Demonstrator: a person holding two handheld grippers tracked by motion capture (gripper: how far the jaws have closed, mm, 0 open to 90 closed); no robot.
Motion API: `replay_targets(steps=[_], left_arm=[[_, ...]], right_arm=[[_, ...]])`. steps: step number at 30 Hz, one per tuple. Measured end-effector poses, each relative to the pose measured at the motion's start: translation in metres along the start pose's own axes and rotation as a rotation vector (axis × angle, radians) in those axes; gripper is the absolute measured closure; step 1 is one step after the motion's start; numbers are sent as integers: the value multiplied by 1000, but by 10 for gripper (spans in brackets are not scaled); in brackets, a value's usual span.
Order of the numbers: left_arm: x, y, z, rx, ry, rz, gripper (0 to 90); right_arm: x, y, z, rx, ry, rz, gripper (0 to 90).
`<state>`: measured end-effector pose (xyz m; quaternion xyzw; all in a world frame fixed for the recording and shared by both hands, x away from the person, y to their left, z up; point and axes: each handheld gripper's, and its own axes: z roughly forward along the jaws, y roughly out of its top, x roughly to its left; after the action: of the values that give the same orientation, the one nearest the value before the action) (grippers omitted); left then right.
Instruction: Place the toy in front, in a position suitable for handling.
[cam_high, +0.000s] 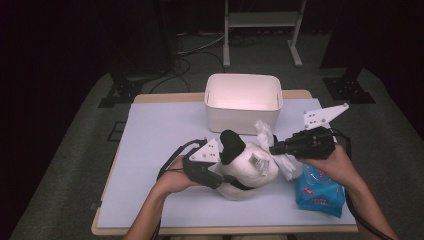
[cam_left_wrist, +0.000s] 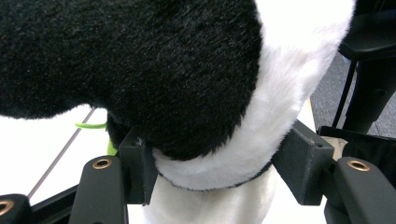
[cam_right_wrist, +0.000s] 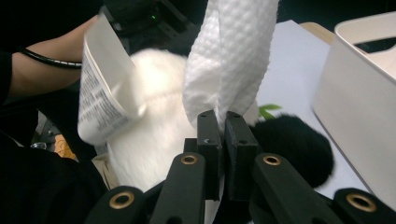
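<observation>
Nearest the person, the left gripper (cam_high: 227, 180) clamps a black-and-white plush toy (cam_high: 247, 170) from its near side; in the left gripper view its two black jaws sit half closed with their pads pressed into the white fur (cam_left_wrist: 224, 168) just below a black patch (cam_left_wrist: 140, 65), so the toy is pinned rather than loosely cradled. That hold looks meant to keep the soft body steady on the pale mat (cam_high: 160, 135) while the other hand works on it.

Just to the right, a blue packet of wipes (cam_high: 320, 192) lies on the mat under the right forearm, likely the source of the sheet in use.

The right gripper (cam_high: 275, 148) reaches in from the right with its jaws pressed together on a white wet wipe (cam_right_wrist: 229, 60); in the right gripper view the quilted sheet rises bunched straight out of the shut pads, and the toy's white fur (cam_right_wrist: 154, 121) and its printed care label (cam_right_wrist: 100, 93) lie directly beyond the tips. In the high view the wipe (cam_high: 265, 132) stands against the toy's upper right flank, so the sheet seems to be held as a cleaning pad for the plush surface.

Farther back, a white open bin (cam_high: 243, 100) stands at the mat's far edge, close behind the toy and apart from both grippers
</observation>
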<state>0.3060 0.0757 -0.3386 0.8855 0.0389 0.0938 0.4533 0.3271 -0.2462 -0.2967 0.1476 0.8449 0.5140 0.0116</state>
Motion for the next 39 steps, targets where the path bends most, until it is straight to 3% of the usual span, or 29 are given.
replay_targets(steps=[6,10,17,24,29,34,39], left_arm=[[0,-3,-1,-10,-2,-12,375],[0,0,-1,-10,-2,-4,377],[-2,5,0,-1,-3,15,379],[-6,11,-3,8,-5,36,381],[-8,15,-6,20,3,52,383],[-6,13,-10,12,4,31,391],[-6,13,-10,27,2,28,393]], right_arm=[[-5,-11,-10,7,-31,26,853],[-3,-9,-10,10,-30,23,852],[4,11,6,15,10,-22,852],[10,28,17,-27,58,-50,852],[16,39,25,-20,74,-77,852],[15,36,22,0,51,-73,852],[10,25,20,-8,58,-45,851]])
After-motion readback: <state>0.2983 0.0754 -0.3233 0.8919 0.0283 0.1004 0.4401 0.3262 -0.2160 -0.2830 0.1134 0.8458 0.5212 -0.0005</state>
